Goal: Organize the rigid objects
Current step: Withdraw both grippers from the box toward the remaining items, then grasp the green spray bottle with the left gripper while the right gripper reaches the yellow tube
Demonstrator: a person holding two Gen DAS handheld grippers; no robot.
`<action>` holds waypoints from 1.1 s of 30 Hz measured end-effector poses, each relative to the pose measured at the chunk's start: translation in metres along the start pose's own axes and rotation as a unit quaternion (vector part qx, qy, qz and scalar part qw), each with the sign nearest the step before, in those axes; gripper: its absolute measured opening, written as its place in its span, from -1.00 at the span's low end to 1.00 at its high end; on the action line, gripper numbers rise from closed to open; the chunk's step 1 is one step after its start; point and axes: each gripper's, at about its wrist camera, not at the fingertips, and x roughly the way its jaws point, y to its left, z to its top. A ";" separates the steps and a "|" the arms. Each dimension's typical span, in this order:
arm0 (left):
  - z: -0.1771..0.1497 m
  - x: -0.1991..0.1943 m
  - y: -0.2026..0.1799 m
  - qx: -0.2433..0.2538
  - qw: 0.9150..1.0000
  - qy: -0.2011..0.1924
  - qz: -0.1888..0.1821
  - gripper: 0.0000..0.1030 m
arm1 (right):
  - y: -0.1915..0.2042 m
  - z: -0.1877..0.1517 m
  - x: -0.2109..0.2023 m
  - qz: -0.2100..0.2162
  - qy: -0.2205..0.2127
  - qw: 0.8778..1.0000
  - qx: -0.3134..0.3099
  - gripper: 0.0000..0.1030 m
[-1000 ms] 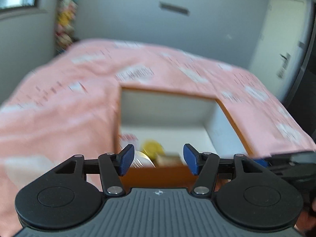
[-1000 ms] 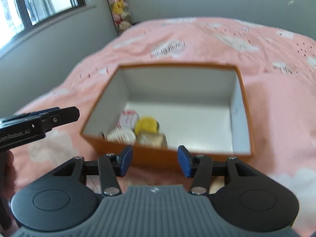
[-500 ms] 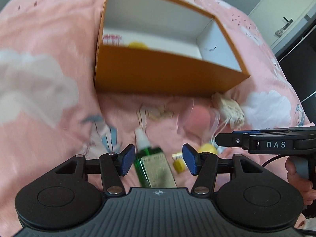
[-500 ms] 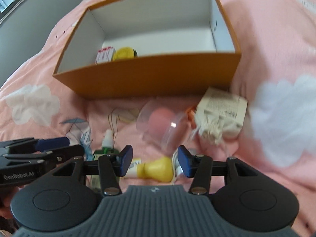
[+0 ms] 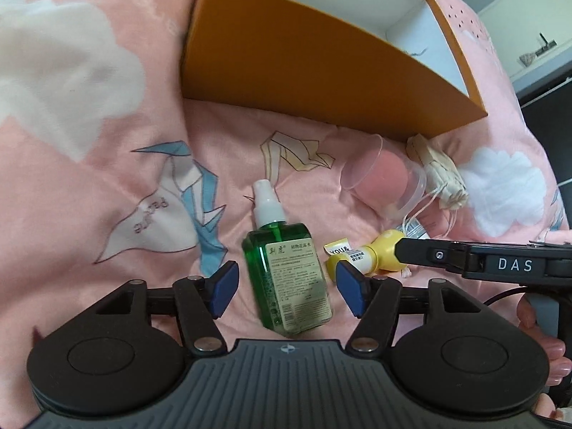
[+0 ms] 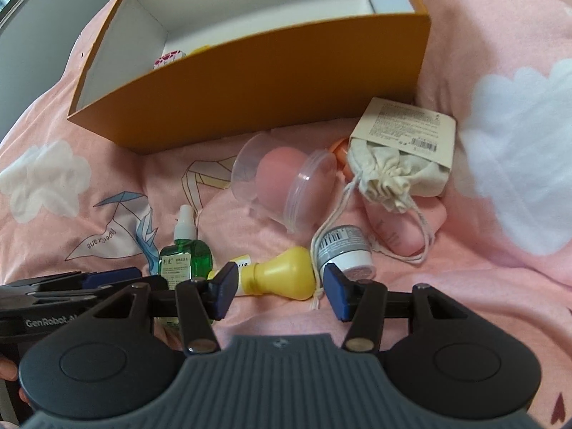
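Soft matt pink cloth on the bedspread (image 6: pixel 482 53), printed with white clouds. Smooth matt orange card on the box (image 6: pixel 286 82), white inside. Glossy translucent green plastic on the spray bottle (image 5: pixel 286 271), paper-labelled. Clear shiny plastic on the round case (image 6: pixel 286 186). Coarse cream cloth on the drawstring pouch (image 6: pixel 397 178). Smooth yellow plastic on the small tube (image 6: pixel 286 271).

The spray bottle (image 5: pixel 286 268) lies before the box (image 5: pixel 304 68), with the tube (image 5: pixel 371 255) beside it.
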 end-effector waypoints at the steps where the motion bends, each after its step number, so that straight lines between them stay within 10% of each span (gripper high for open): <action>1: 0.001 0.003 -0.001 0.001 1.000 0.003 0.006 0.45 | 0.000 0.000 0.002 0.002 0.004 1.000 0.001 0.03; 18: 0.004 0.044 -0.018 0.035 0.997 0.036 0.051 0.29 | 0.000 0.007 0.034 0.001 0.040 0.999 0.023 0.03; 33: -0.006 0.016 0.005 -0.023 0.997 -0.020 0.071 0.05 | 0.053 0.018 0.040 -0.023 -0.032 0.993 -0.112 -0.51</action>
